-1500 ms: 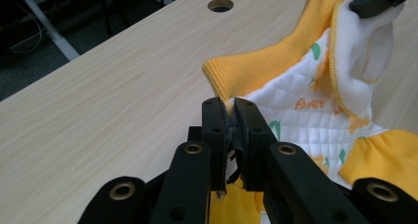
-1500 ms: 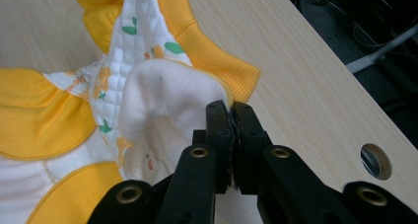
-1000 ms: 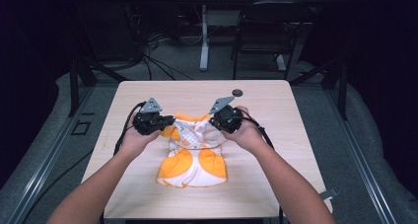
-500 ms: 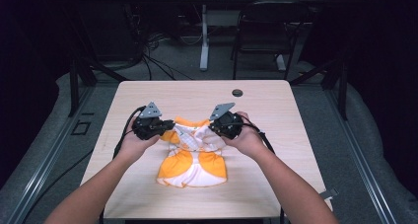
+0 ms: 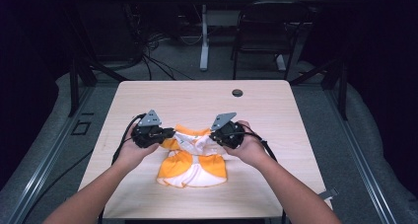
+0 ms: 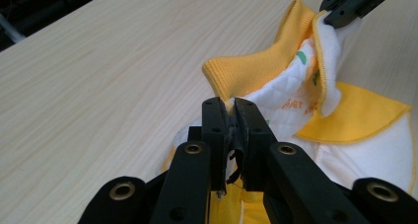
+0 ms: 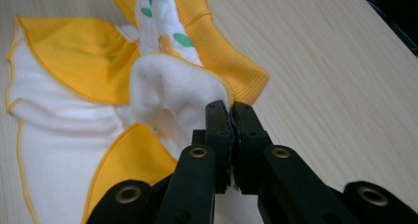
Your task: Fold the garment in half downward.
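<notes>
The small orange-and-white garment lies near the middle of the surface, its far edge raised. We see the left hand-held gripper clenched on the orange ribbed collar at the left, and the right hand-held gripper clenched on a white fleecy fold at the right. Both bites look shallow, near the hem. We judge that uneven pulling could slip one corner free, letting the cloth sag, twist, and fold crookedly.

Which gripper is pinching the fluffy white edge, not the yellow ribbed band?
The right gripper. Its jaws clamp the fleecy white edge of the garment, while the left gripper bites the yellow ribbed band.
</notes>
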